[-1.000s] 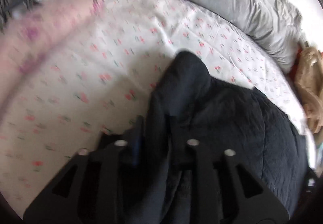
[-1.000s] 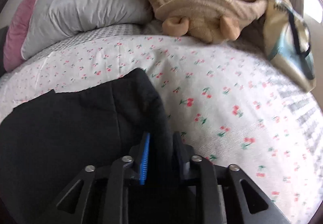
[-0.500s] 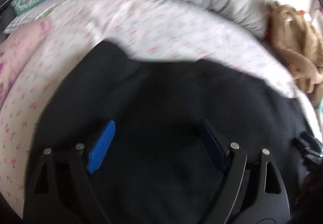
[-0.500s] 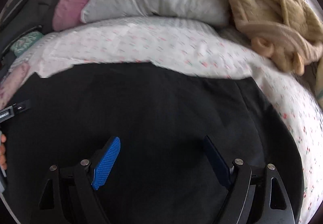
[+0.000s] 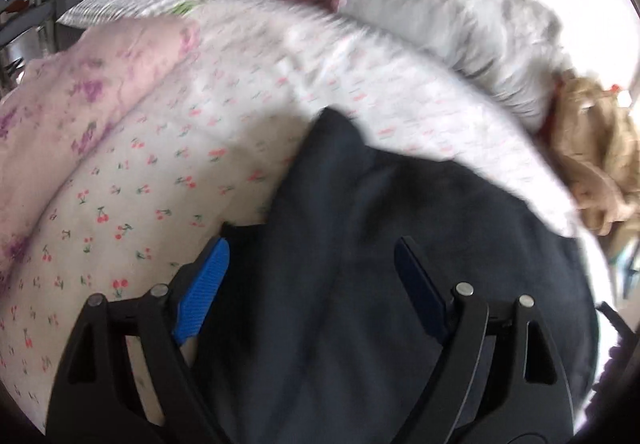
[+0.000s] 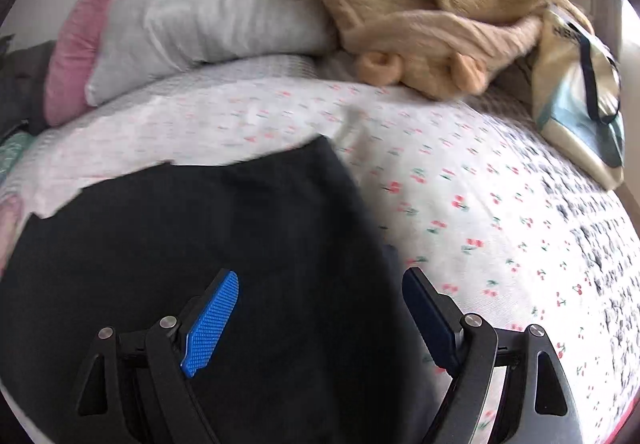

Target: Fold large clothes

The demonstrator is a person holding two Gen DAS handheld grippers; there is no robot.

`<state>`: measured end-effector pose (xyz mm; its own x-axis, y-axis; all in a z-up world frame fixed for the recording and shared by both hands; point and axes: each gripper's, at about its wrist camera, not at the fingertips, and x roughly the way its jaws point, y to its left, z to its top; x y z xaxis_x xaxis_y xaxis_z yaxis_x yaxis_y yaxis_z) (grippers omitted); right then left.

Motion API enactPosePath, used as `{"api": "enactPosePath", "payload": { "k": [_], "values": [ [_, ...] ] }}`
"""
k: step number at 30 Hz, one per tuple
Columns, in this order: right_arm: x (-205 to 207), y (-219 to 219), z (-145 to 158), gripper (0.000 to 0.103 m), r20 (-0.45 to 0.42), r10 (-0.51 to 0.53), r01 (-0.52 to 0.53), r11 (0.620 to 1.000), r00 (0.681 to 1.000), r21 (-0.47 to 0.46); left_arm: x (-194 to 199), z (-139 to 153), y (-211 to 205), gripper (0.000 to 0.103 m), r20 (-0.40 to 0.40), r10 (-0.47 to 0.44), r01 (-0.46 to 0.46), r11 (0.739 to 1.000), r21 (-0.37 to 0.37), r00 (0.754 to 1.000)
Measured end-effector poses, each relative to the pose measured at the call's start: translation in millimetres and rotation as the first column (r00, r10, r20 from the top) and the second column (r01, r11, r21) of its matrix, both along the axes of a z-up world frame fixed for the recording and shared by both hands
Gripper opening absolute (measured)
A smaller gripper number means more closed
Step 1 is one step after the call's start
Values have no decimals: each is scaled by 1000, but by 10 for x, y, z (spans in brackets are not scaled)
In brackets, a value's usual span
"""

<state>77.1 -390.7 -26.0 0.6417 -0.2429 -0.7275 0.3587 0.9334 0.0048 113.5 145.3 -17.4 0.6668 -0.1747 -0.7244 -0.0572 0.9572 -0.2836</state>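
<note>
Black garment [image 5: 400, 284] lies on the bed [image 5: 160, 184]; both tongs, left tongs [image 5: 312, 284] and right tongs [image 6: 320, 308], are released above it. Next they must grip its corner at 12 o'clock.

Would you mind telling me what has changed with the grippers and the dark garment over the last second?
A second ago both grippers were shut on the dark garment; they let go of it half a second ago. Now the left gripper and right gripper hang over it with jaws open, each view showing more sheet than half a second ago. The garment still lies on the cherry-print sheet, with the pillows in place.
</note>
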Motion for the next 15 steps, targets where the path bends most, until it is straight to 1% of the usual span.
{"api": "enactPosePath", "payload": {
  "k": [2,3,4,5,7,8,9,10,11,12,13,15],
  "values": [
    [-6,260,50,85,4,66,-66,997,998,26,-187,103,-176,87,31,-62,63,998,-31,998],
    [-11,419,43,85,-3,109,-109,993,994,48,-290,113,-297,91,26,-105,106,994,-38,994],
    [-28,582,32,85,-13,148,-147,987,989,65,-329,107,-375,92,13,-136,137,990,-40,991],
    [-27,745,-11,85,-30,194,-191,978,981,81,-376,68,-489,92,-13,-189,188,981,-44,982],
    [-21,961,-105,85,-70,246,-240,967,967,88,-432,-30,-617,92,-51,-235,233,971,-48,971],
    [-29,1027,-175,85,-96,266,-258,963,959,83,-445,-103,-648,92,-77,-242,238,970,-48,967],
    [-29,1094,-262,85,-136,279,-271,960,951,72,-458,-217,-671,92,-126,-239,235,971,-44,963],
    [-42,1129,-339,85,-173,281,-274,960,944,61,-451,-364,-652,92,-193,-226,222,974,-45,955],
    [-43,1131,-457,85,-238,275,-272,961,932,43,-459,-448,-615,92,-230,-223,215,975,-57,947],
    [-48,1097,-556,86,-291,267,-268,963,919,36,-485,-456,-582,91,-228,-230,220,973,-68,946],
    [-72,1030,-608,86,-309,262,-263,964,914,40,-511,-419,-549,92,-226,-234,226,972,-63,946],
    [-135,889,-605,86,-312,230,-232,972,922,30,-567,-330,-484,92,-260,-215,212,976,-41,941]
  ]
}}
